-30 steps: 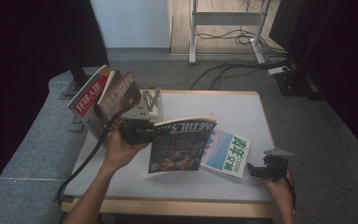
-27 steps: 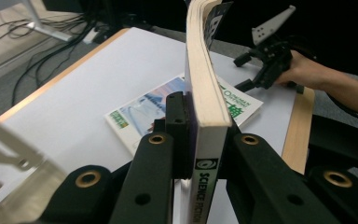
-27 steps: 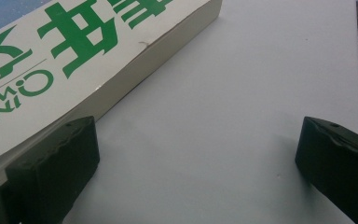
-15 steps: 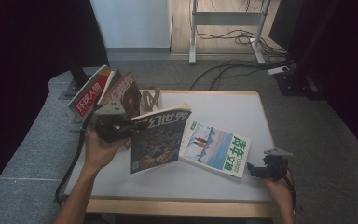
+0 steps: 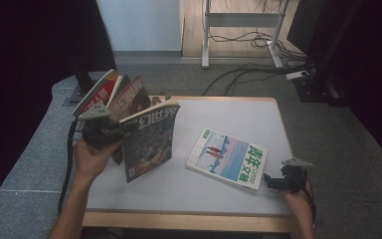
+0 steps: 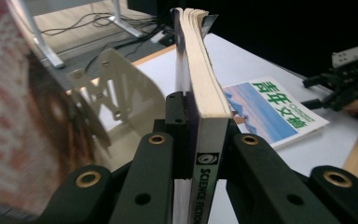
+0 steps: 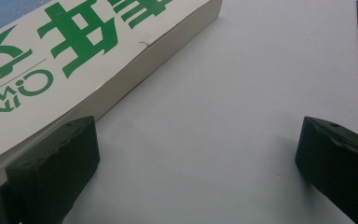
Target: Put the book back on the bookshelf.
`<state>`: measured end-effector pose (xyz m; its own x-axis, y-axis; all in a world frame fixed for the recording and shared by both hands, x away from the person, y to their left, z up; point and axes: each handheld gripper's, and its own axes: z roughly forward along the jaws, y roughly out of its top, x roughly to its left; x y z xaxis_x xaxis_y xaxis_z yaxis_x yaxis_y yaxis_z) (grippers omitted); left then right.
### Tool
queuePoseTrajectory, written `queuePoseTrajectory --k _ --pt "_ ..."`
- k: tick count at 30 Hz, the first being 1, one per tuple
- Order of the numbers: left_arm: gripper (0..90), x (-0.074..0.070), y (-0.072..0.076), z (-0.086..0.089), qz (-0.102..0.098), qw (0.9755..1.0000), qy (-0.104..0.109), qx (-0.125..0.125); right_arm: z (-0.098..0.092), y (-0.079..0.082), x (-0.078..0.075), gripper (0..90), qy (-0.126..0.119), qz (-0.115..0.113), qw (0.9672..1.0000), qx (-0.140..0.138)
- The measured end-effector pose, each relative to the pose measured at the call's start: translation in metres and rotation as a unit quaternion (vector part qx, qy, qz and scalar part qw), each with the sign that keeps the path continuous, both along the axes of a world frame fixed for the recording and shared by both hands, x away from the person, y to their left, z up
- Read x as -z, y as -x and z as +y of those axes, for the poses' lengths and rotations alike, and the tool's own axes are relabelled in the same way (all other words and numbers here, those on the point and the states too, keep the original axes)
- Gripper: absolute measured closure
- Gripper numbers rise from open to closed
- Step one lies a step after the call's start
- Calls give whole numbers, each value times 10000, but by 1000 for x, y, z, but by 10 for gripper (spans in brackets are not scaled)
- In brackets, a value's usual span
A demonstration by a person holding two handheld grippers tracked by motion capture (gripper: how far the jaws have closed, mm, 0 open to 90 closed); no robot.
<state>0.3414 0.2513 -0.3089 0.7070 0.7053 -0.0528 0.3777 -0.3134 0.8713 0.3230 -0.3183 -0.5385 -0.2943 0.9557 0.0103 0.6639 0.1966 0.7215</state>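
The science fiction magazine [image 5: 149, 142] is held upright above the left part of the white table [image 5: 238, 117], with its dark cover facing the camera in the high view. The left gripper [image 5: 122, 130] is clamped on its spine; in the left gripper view the two black jaws press on both sides of the spine [image 6: 204, 161], and the yellowish page edges rise straight up from them. The person's left hand [image 5: 92, 157] carries this gripper from below.

Just to the left of the magazine, two or three other magazines [image 5: 117, 92] with red covers lean against a metal bookend [image 6: 116, 88], which stands near the left rear corner of the table.

To the right of the held magazine, and apart from it, a book with green characters [image 5: 229, 159] lies flat on the table. The right gripper [image 5: 273, 181] rests just beside the near right corner of this book. In the right gripper view its jaws stand wide apart with nothing between them, and one jaw is just beside the book's edge [image 7: 121, 88].
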Motion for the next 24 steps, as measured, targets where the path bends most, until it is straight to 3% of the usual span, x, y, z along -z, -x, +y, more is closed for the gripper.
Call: queuePoseTrajectory --k 11,24 --pt "826 0 -1 23 -52 9989 144 -432 0 0 0 0 -2 4 10000 1" --pt "826 -2 -9 44 -37 9950 199 -975 0 0 0 0 -3 4 10000 1"
